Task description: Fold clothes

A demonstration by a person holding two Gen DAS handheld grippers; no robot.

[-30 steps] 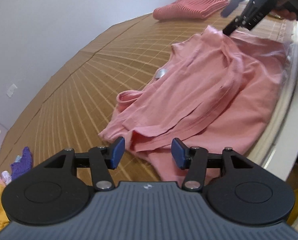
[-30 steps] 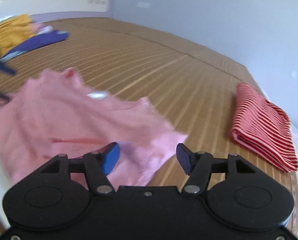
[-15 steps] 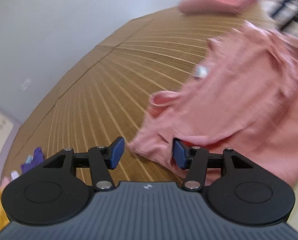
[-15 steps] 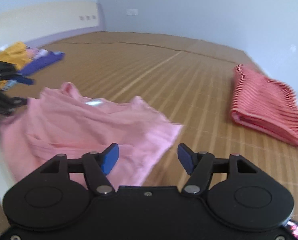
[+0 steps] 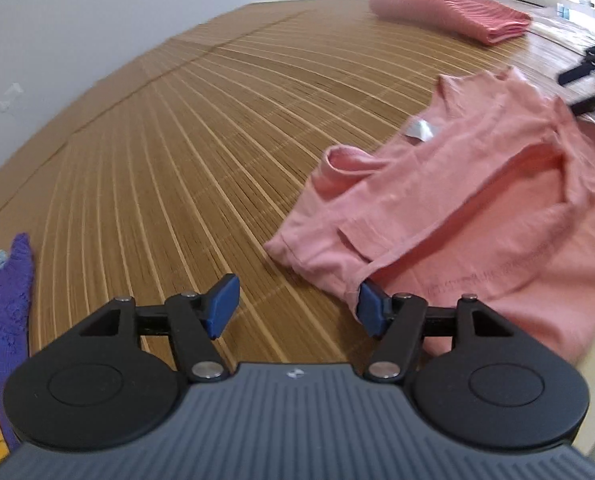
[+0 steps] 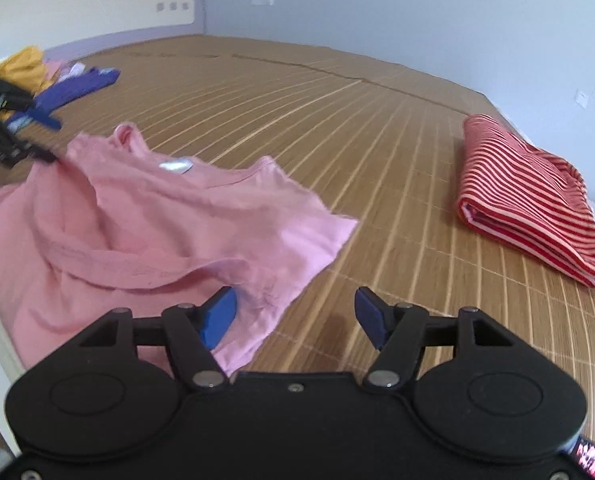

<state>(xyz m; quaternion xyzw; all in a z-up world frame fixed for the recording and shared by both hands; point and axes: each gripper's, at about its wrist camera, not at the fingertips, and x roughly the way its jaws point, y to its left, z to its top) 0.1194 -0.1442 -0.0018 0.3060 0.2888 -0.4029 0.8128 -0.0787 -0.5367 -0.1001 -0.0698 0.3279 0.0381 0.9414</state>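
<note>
One striped garment (image 6: 525, 200) lies folded on bamboo mat (image 5: 177, 152); pink T-shirt (image 6: 145, 224) rumpled, unfolded; left gripper (image 5: 293, 306), right gripper (image 6: 293, 312) both spread, empty.

Left gripper (image 5: 293, 307) shifted left off the pink shirt (image 5: 457, 200); only its right pad now meets the sleeve hem. Right gripper (image 6: 293, 316) pulled back toward the shirt's near corner.

The left gripper (image 5: 295, 306) gapes empty above the bamboo mat (image 5: 185, 152). A rumpled pink shirt (image 5: 457, 200) lies at two o'clock, its hem beside the right pad (image 5: 369, 310). Purple cloth (image 5: 5, 300) sits at nine o'clock.
</note>
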